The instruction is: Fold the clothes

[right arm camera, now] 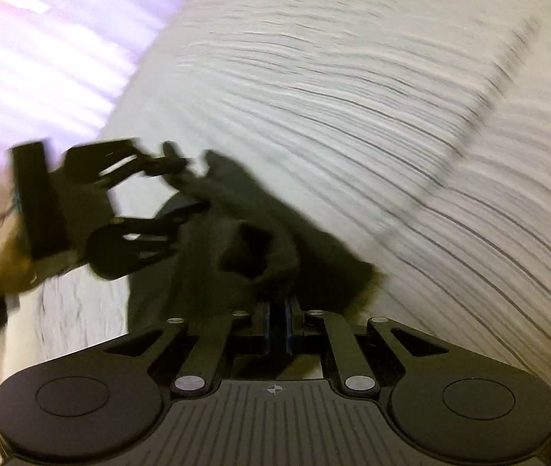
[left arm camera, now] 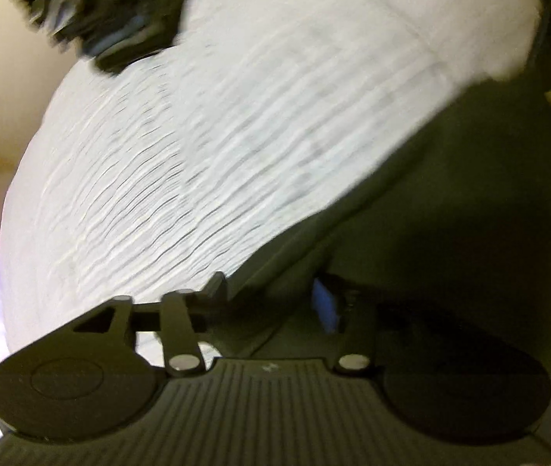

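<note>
a white bed (right arm camera: 353, 97) with a wrinkled cover fills both views and carries everything; both pictures are smeared, so fine detail is lost. the dark garment (right arm camera: 244, 233) lies bunched near the bed's near edge in the right wrist view, rumpled and not laid flat, with no neat fold showing, so the folding looks barely begun: spreading, folding and smoothing all seem left to do. another dark heap (left arm camera: 120, 11) sits toward the far corner of the bed in the left wrist view, possibly more clothes waiting. the right gripper (right arm camera: 280, 310) has its jaws pinched together on a bunch of the dark garment. the left gripper (right arm camera: 186, 186) stands partly open at the cloth's edge beside it; whether its pads touch the cloth i cannot tell
</note>
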Motion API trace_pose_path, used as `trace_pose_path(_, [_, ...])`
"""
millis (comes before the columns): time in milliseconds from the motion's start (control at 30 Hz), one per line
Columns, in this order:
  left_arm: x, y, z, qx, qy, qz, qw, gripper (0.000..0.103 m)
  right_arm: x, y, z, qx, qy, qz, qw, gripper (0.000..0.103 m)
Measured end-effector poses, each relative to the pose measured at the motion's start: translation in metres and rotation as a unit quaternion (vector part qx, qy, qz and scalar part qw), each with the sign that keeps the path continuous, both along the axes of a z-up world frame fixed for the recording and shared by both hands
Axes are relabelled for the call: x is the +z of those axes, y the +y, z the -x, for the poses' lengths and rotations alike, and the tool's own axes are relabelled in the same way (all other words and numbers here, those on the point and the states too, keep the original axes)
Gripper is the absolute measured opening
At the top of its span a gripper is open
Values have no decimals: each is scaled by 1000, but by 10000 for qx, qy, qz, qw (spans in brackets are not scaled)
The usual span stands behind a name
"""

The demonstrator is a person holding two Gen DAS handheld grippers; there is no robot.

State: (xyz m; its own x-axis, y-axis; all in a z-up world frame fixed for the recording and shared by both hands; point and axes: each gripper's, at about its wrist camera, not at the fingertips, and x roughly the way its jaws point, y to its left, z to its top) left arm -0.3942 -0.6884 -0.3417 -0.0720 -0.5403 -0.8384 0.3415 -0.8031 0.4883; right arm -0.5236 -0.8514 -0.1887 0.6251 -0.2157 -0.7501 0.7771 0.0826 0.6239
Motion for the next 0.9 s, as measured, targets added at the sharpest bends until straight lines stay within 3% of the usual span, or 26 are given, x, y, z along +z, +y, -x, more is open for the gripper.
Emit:
trace_pose_path(133, [32, 10, -43, 1022, 494, -25, 9935, 50, -1, -5, 15, -127, 197, -14, 9997, 8])
trace_pose_path(233, [42, 17, -71, 1761, 864, -239, 9803, 50, 9, 1, 12, -60, 80, 201, 9997, 8])
trace_pose_path(333, [35, 27, -87, 2244, 1068, -527, 9672, 50, 24, 8, -1, 115, -184, 487, 9986, 8])
trace_pose_path(500, [6, 54, -97, 2541, 1192, -883, 9558, 50, 17, -1, -54, 957, -441, 545, 9929, 8])
trace_pose_path(633, [1, 49, -117, 3095, 1511, -1004, 9334, 50, -13, -23, -75, 1395, 203, 509, 9887, 8])
trace_pose_path(800, [21, 66, -134, 3252, 1511, -730, 9306, 50, -15, -50, -41, 777, 1259, 662, 9868, 8])
trace_pose_path(900, [33, 89, -137, 3276, 1652, -673, 9278, 50, 0, -50, -27, 649, 1330, 721, 9864, 8])
